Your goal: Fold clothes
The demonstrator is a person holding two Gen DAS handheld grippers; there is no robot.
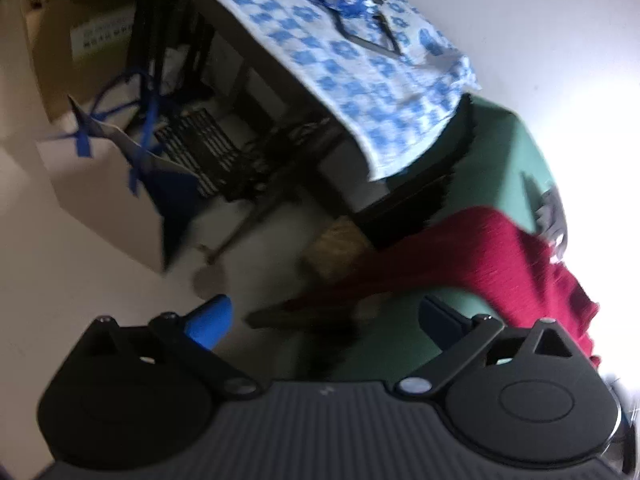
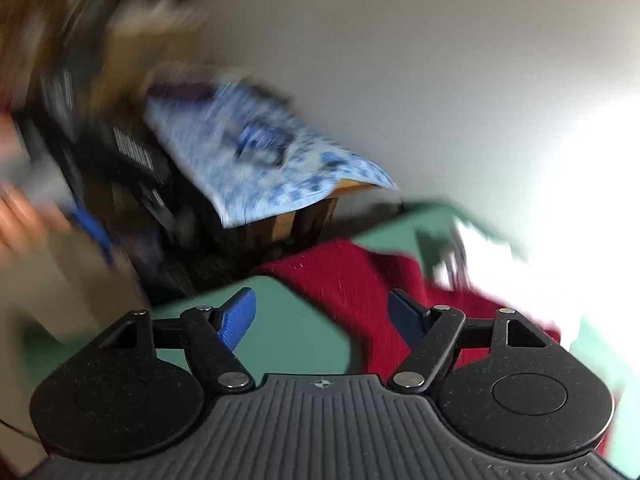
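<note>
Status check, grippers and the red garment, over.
Left gripper open, empty. Right gripper open, empty. Red garment unfolded, hanging off green table. Nothing in the way.

Blue-and-white checked cloth (image 1: 352, 68) draped over a side table, black frames (image 1: 368, 36) lying on the cloth, cardboard box (image 1: 80, 40) beside the table, black slatted crate (image 1: 200, 148) below the cloth, paper bag with blue handles (image 1: 100, 184) near the crate

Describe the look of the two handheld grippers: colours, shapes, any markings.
Both look alike. The left gripper has two blue fingers on black linkage arms with silver pivot pins, two rounded black housings with triangular cut-outs, and a dark grey ribbed body between them. The right gripper is built the same, with blue fingers, and bears a small round crosshair mark on its ribbed body. No cables or sleeves show.
</note>
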